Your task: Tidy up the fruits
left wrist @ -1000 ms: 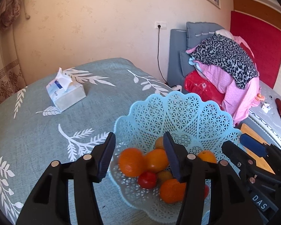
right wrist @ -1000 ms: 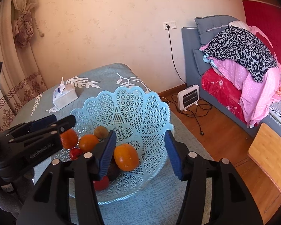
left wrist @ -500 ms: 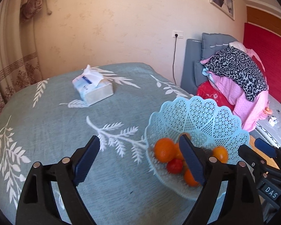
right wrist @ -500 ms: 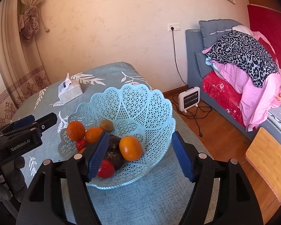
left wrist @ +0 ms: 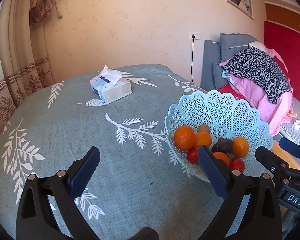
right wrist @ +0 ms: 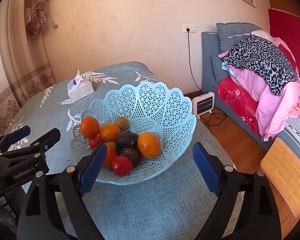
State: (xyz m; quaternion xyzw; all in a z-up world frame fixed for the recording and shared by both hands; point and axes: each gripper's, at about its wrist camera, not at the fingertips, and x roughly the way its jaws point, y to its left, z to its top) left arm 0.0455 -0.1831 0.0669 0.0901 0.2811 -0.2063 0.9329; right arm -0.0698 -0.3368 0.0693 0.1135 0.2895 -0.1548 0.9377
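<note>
Blue lattice basket (right wrist: 162,108) holds fruit (right wrist: 149,145) — both jaws spread, empty.

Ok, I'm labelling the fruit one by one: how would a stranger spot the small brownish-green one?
Find the pale blue lattice basket on the leaf-print tablecloth. Inside, at the back of the fruit pile, just behind two oranges, sits the kiwi. It is the only dull brownish-green fruit, smaller than the oranges and paler than the dark avocados.

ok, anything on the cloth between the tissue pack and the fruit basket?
Nothing: in the left wrist view, only bare leaf-print tablecloth lies between the tissue pack and the fruit basket.
</note>
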